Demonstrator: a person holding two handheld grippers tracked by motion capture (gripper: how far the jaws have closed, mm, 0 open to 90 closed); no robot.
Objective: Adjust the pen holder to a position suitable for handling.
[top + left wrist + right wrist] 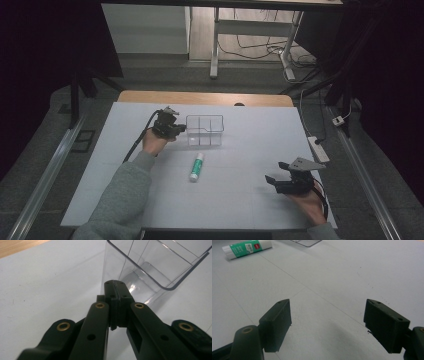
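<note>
A clear plastic box with inner dividers stands at the back middle of the white tabletop. My left gripper is at its left side, held by a hand in a grey sleeve. In the left gripper view the jaws are pressed together, tips against the box's near corner, and nothing shows between them. A green and white glue stick lies flat in front of the box. My right gripper rests low at the front right, open and empty, with the glue stick far off to its left.
A strip of wooden table shows behind the white surface. A white power strip and cables lie on the floor to the right. Desk legs stand farther back.
</note>
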